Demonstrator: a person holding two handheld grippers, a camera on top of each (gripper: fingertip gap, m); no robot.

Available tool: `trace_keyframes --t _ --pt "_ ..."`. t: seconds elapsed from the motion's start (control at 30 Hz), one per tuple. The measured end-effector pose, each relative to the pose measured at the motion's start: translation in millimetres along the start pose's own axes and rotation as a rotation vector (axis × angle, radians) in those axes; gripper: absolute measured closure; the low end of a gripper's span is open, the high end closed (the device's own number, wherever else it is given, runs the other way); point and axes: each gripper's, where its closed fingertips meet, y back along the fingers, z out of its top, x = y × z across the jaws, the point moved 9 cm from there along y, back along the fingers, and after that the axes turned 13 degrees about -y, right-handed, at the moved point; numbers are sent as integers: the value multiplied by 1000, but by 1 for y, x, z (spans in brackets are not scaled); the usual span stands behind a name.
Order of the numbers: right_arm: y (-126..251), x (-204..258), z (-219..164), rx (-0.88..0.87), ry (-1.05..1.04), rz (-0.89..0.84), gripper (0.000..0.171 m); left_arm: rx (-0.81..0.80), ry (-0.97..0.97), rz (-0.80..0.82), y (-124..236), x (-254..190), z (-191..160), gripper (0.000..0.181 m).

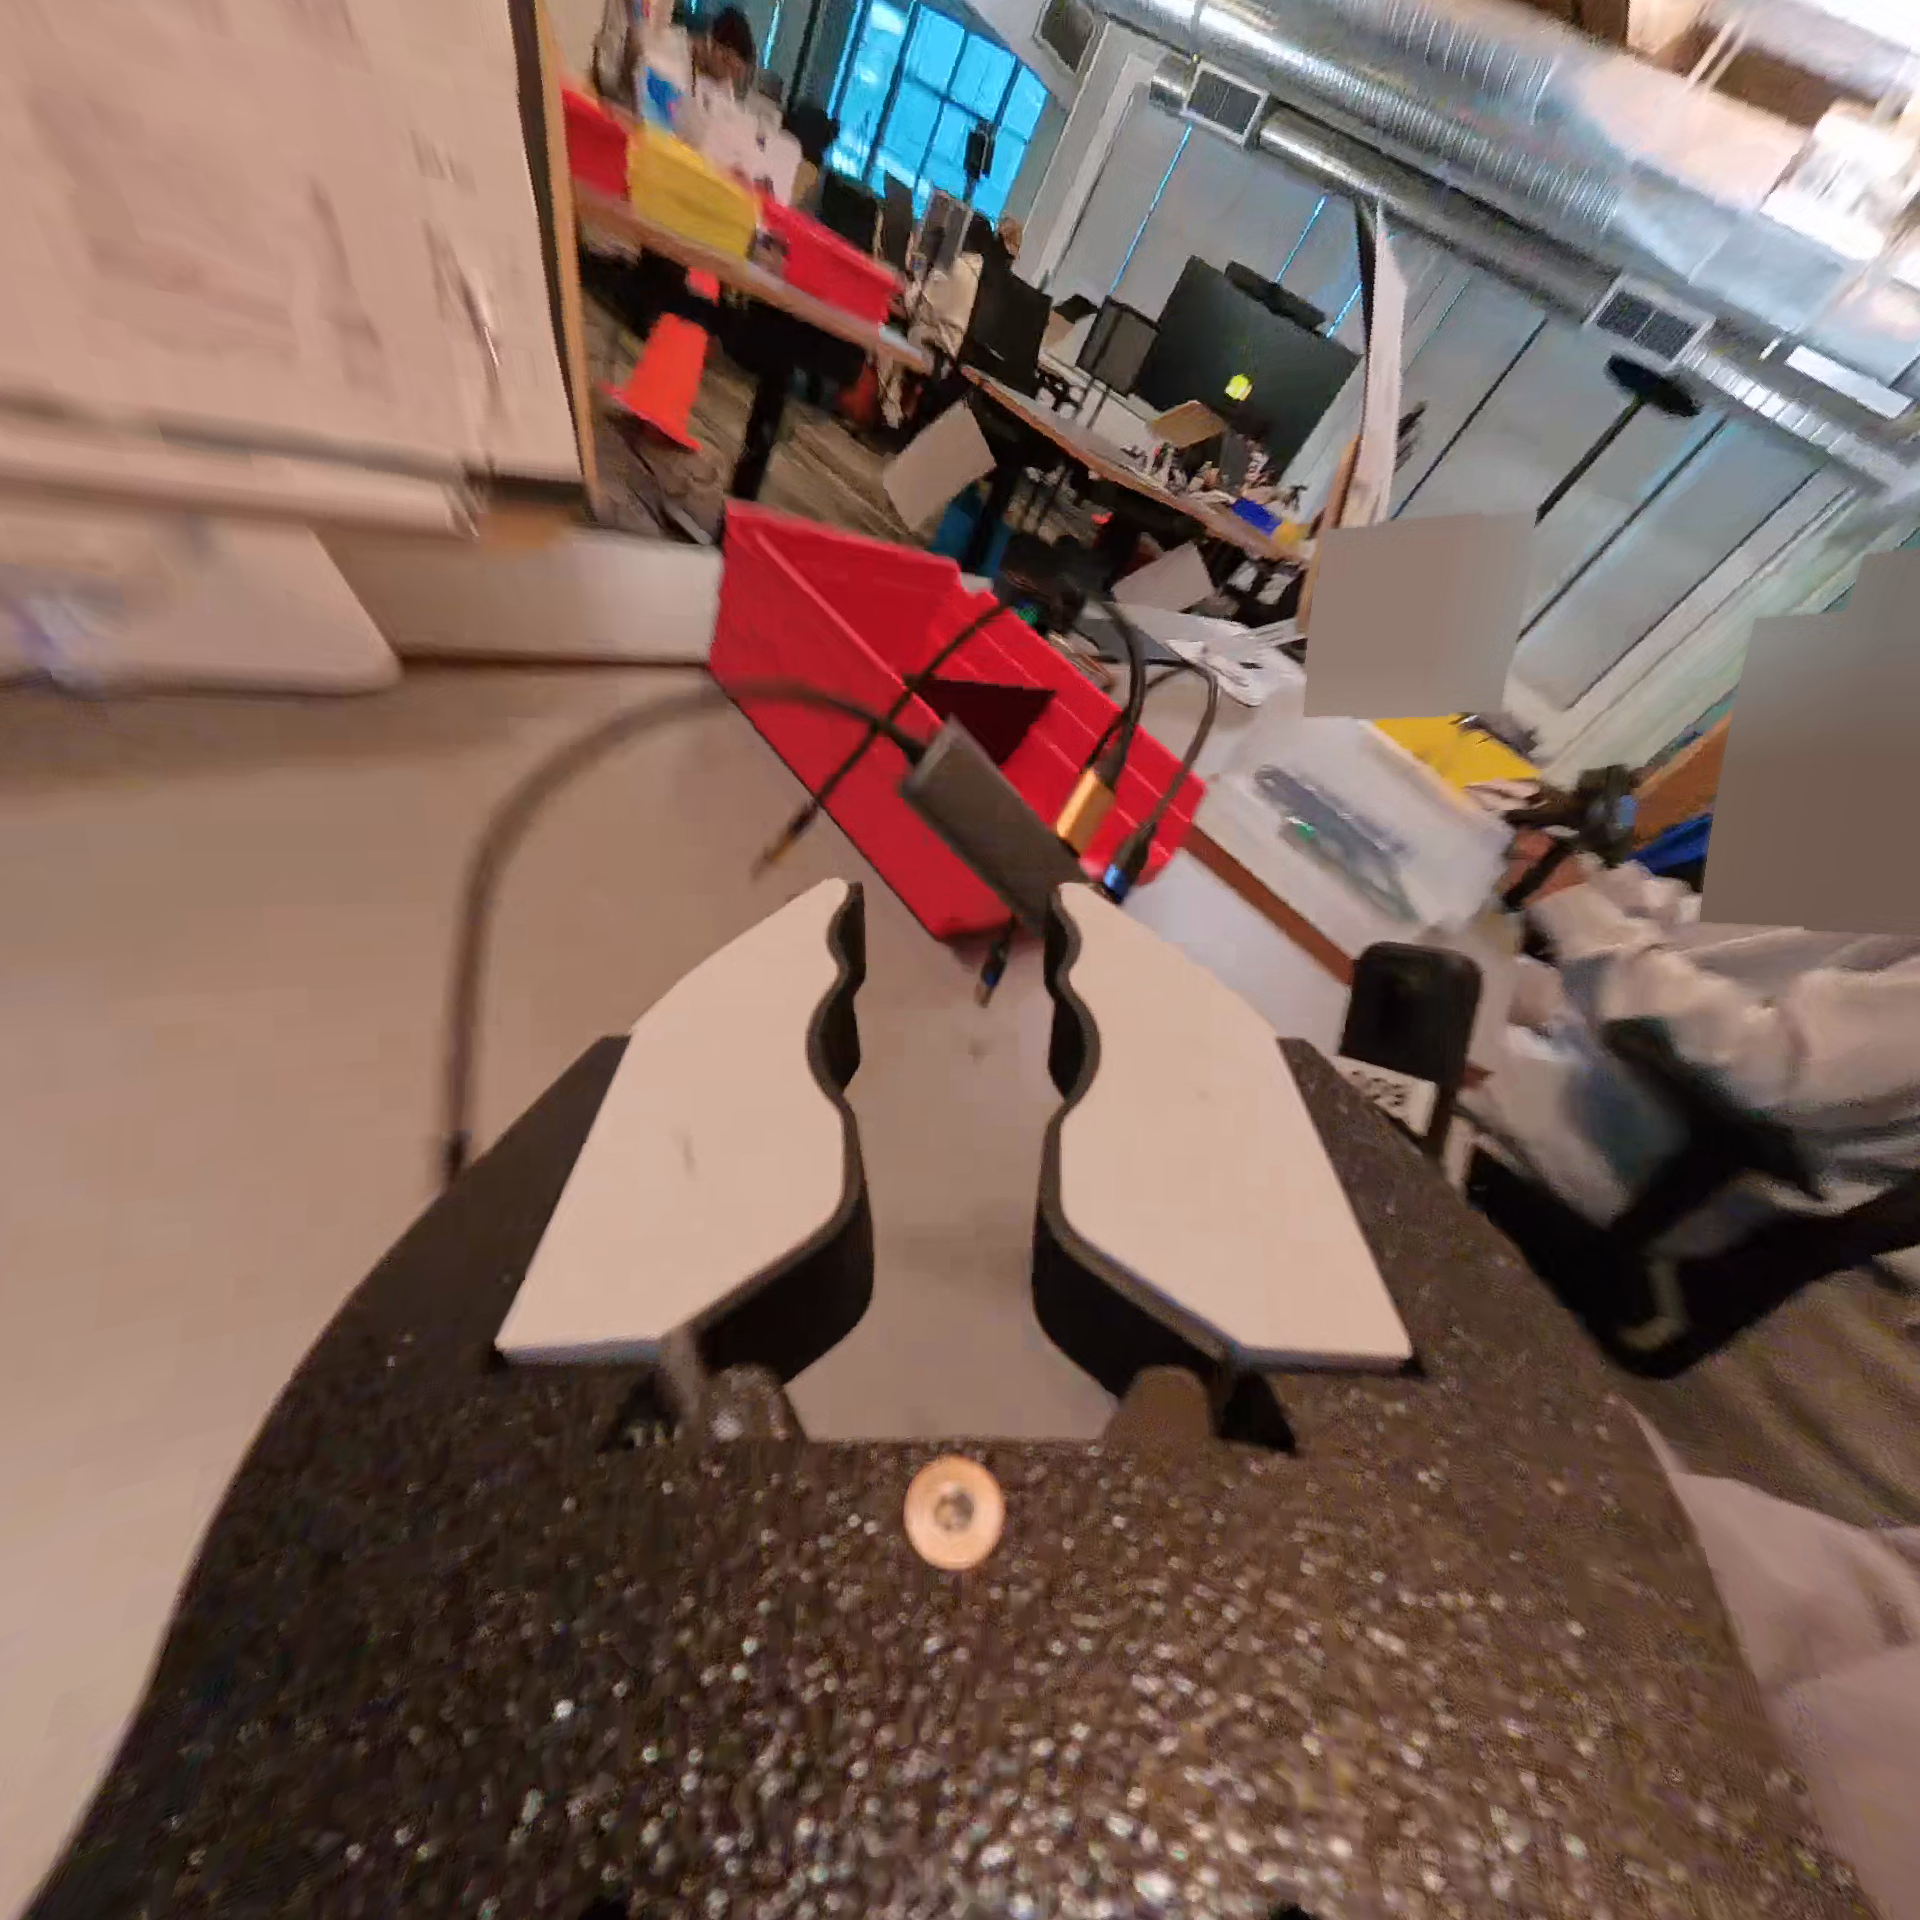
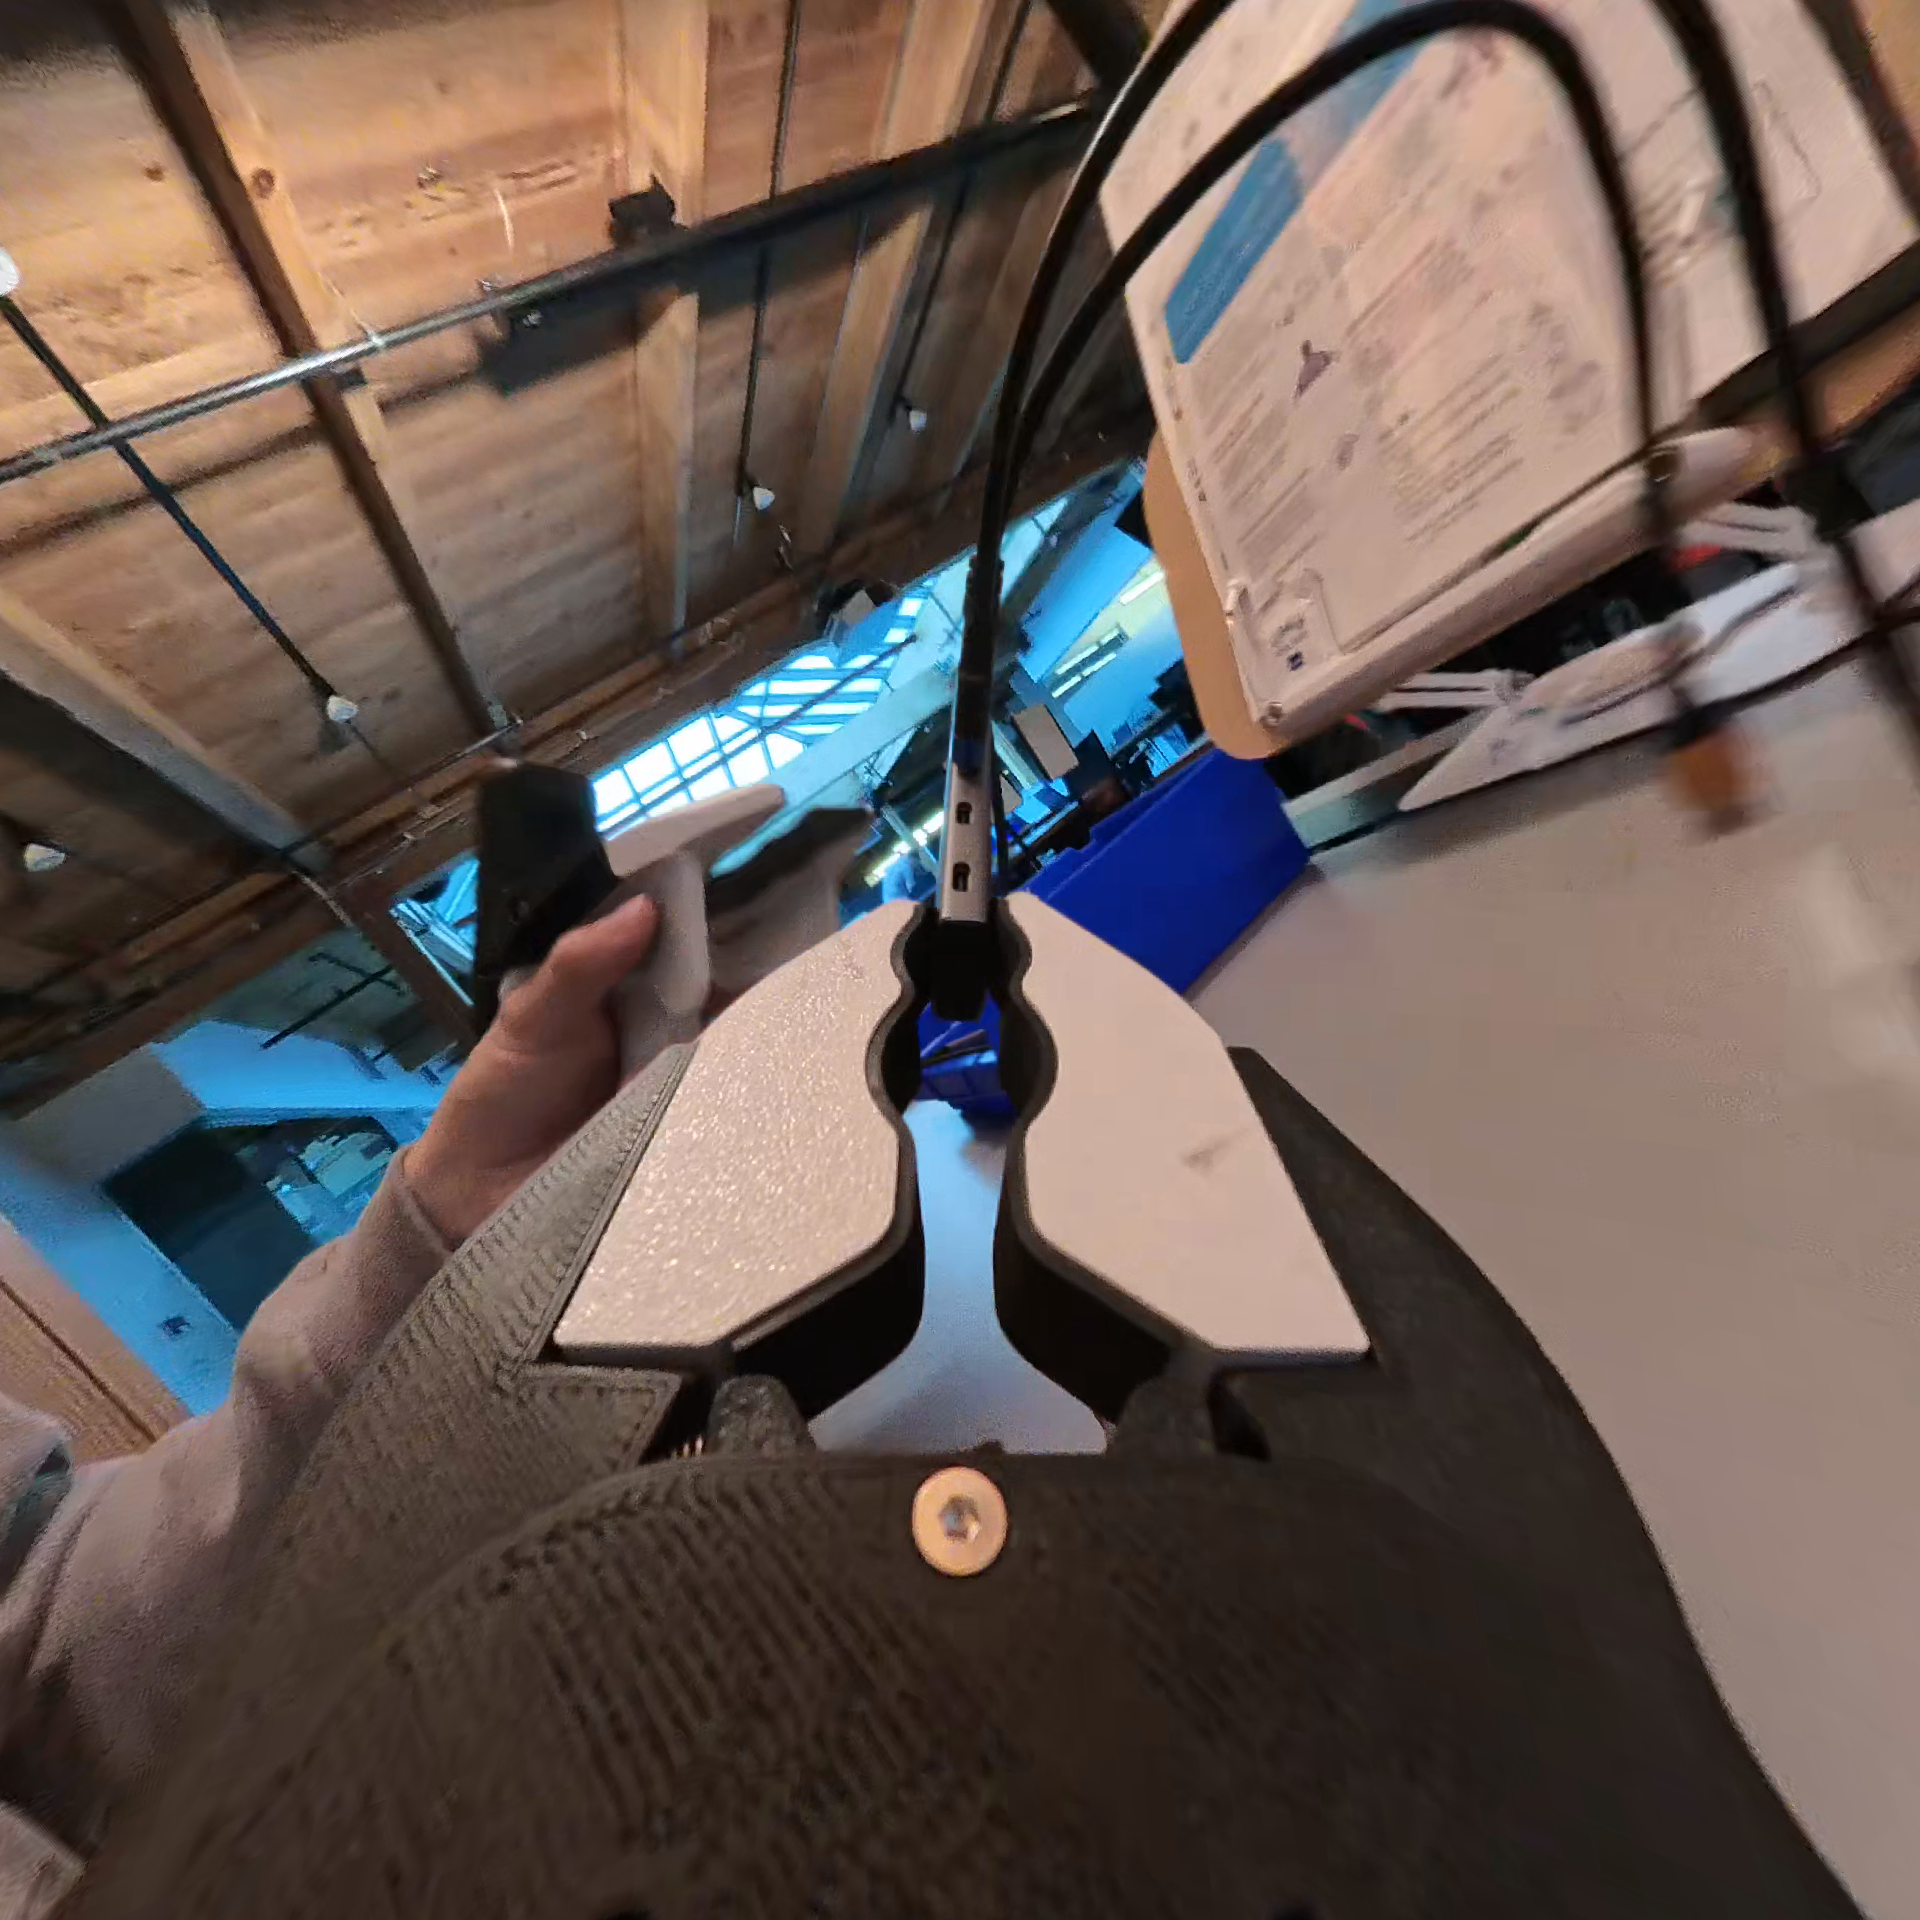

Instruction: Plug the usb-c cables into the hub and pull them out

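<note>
Right gripper (image 2: 958,935): jaws closed on the lower end of the hub (image 2: 964,847), a slim grey bar held upright and lifted off the table (image 2: 1558,1039), with two small ports showing on its near face. A black cable (image 2: 1013,416) leaves the hub's top end and arches away to the right.

Left gripper (image 1: 954,914): jaws parted, nothing between them, pointed toward the hub (image 1: 992,821), which appears just beyond the fingertips. A gold-sleeved plug (image 1: 1086,805) and a blue-tipped plug (image 1: 1127,871) sit against the hub's long side; whether they are fully seated cannot be told.

Surroundings: a red bin (image 1: 831,644) stands behind the hub. A hand (image 2: 540,1039) holds the left gripper's white handle beside the right gripper's fingers.
</note>
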Motion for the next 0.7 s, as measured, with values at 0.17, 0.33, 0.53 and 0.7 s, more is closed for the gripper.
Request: trace_keyframes --t 0.17,0.33,0.53,0.7 --pt "-18 15 -33 -34 1 46 161 -96 374 -228 -22 -1 -36 159" --pt "-18 14 -36 44 -17 49 160 -195 466 -398 -27 3 -40 171" --pt "-12 35 -2 328 251 -107 145 46 126 -287 -17 18 -27 172" --pt "-42 75 43 424 652 -155 135 294 -196 -355 -15 5 -12 172"
